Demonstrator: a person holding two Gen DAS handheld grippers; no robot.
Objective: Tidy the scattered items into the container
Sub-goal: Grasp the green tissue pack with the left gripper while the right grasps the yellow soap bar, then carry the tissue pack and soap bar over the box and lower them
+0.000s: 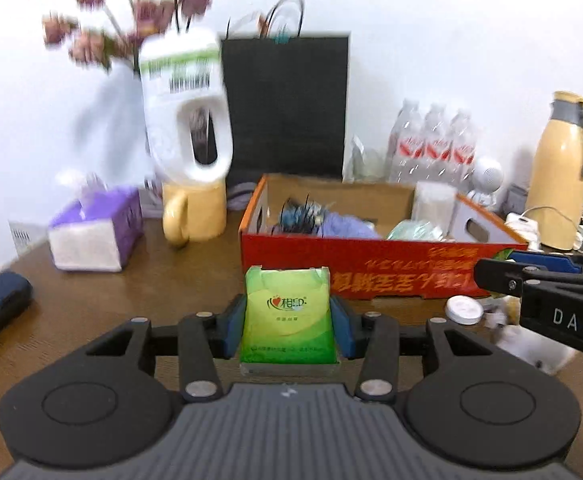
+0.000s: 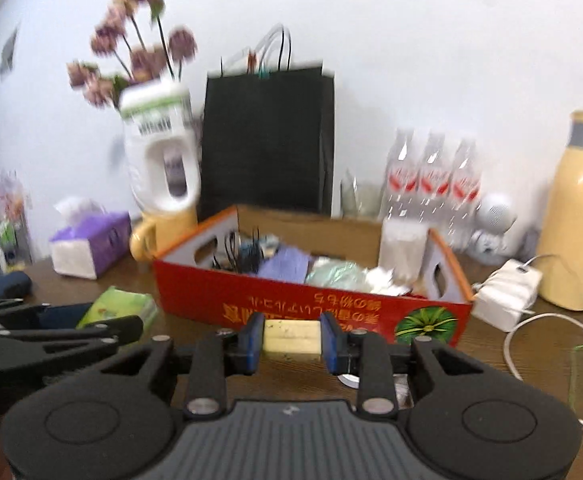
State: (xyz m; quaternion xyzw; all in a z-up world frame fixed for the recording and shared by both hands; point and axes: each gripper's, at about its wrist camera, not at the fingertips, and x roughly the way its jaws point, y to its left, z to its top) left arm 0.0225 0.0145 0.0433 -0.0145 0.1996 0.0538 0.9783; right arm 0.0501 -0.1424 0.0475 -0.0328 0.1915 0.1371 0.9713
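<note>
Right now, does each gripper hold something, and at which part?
Yes. The left gripper holds a green tissue pack by its two side edges. The right gripper holds a pale yellow block by its two short ends.

Each hand-held matte black two-finger gripper, the left one (image 1: 289,326) and the right one (image 2: 291,340), is built alike. A grey ribbed plate is set at the centre of the base, flanked by two round black housings marked with embossed circles. Slotted black linkage arms are joined by silver round-headed pivot screws. The fingers are faced with blue pads (image 2: 249,340). White letters reading "DAS" are printed on the side of the right gripper, seen from the left wrist.
</note>
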